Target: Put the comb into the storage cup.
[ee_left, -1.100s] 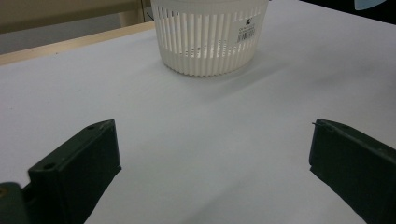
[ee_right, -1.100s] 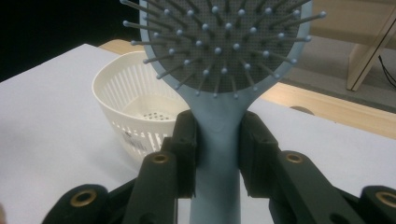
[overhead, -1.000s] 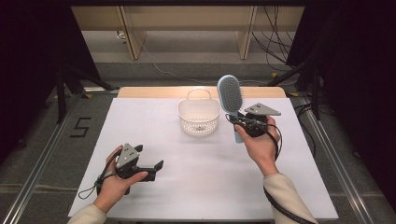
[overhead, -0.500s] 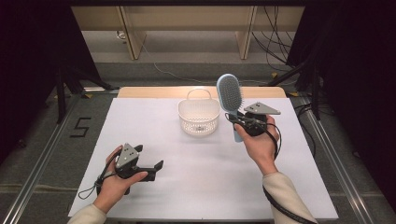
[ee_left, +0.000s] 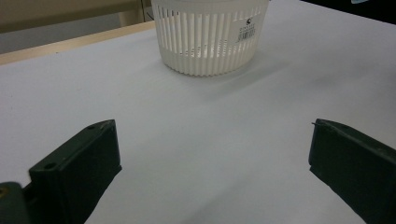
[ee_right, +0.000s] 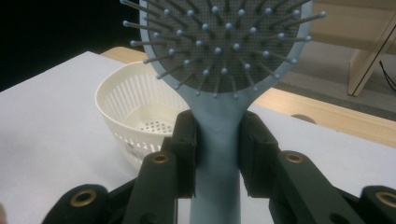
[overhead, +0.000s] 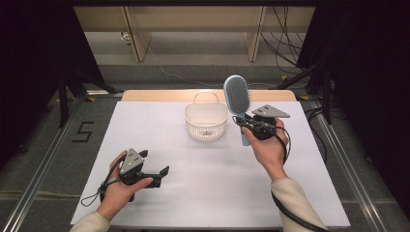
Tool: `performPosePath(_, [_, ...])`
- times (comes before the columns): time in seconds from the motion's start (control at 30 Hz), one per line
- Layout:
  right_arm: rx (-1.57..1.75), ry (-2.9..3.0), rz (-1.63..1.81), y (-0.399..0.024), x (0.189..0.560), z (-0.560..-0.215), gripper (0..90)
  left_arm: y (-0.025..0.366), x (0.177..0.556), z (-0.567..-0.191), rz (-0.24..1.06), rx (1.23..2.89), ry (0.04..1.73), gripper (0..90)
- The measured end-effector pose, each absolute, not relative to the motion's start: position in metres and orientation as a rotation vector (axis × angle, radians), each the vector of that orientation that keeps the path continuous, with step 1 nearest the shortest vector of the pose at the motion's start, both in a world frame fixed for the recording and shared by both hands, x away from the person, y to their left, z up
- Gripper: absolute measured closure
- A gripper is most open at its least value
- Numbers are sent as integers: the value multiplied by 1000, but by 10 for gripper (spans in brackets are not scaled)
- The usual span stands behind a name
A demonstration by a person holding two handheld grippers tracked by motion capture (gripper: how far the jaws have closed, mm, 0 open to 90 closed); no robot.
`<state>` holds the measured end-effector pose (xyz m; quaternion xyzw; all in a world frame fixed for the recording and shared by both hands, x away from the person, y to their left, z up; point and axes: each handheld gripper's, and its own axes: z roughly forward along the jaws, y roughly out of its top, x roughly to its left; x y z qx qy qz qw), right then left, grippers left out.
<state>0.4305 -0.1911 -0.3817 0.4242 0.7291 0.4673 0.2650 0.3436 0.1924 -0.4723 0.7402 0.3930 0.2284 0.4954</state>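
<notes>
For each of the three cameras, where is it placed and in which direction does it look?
High view: above the person's side, looking forward and down at the table; both forearms and hands show.
Left gripper view: on the left gripper, low, facing the basket.
Right gripper view: on the right gripper, along the hairbrush.
All share the basket.

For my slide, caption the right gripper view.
Right gripper clamping a light blue paddle hairbrush upright beside a white slotted plastic basket.

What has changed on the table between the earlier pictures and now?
Nothing has visibly changed. The right hand-held gripper still clamps the blue hairbrush upright beside the white basket, and the left hand-held gripper stays open and low over the table.
</notes>
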Motion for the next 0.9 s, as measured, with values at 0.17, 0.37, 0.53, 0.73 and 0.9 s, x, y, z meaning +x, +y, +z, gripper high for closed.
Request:
performPosePath(0.17, [1145,1966,1264,-191,431,-381,705,192,344,-472,553,1794,952,15])
performPosePath(0.37, [1141,1962,1271,-189,432,-380,705,192,343,-472,554,1794,952,15])
performPosePath(0.53, [1141,1955,1278,-189,433,-379,705,193,343,-472,554,1793,952,15])
performPosePath(0.73, [1143,1952,1284,-189,434,-378,705,193,344,-472,553,1792,952,15])
performPosePath(0.9, [1142,1951,1286,-188,435,-377,705,193,344,-472,554,1792,952,15])
